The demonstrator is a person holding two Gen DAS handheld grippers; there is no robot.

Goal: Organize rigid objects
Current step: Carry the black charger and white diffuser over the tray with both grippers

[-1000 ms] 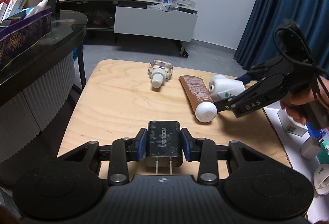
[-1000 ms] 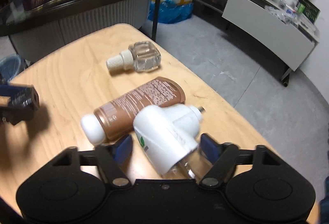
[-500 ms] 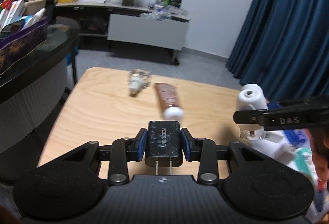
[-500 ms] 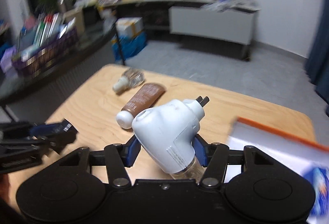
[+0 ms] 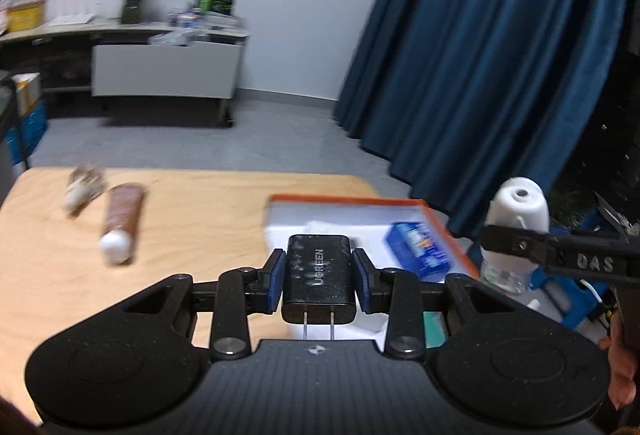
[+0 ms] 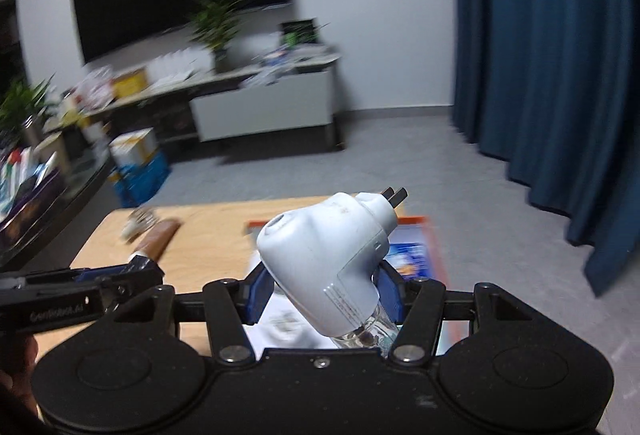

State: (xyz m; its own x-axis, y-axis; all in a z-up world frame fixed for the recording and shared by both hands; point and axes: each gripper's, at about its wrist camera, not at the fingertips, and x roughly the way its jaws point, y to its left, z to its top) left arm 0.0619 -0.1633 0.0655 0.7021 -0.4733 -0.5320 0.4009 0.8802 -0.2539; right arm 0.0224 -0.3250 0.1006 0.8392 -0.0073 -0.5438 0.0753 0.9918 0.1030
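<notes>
the left gripper (image 5: 319,279) clamps a black charger (image 5: 319,277), prongs toward the camera. the right gripper (image 6: 320,293) grips a white plug-in vaporizer (image 6: 326,261), its jaws having just closed on it. both hang over an orange-rimmed white box (image 5: 352,200) on the wooden table (image 5: 192,219); farther off lie a brown tube (image 5: 120,225) and a small blurred bottle (image 5: 82,189).

Black charger (image 5: 319,277) with two prongs toward the camera was held aloft; white plug-in vaporizer (image 6: 326,267) with a clear bottle was held tilted, prongs up. Brown tube (image 5: 120,225) and small glass bottle (image 5: 83,189) lay on the counter (image 5: 200,219).
</notes>
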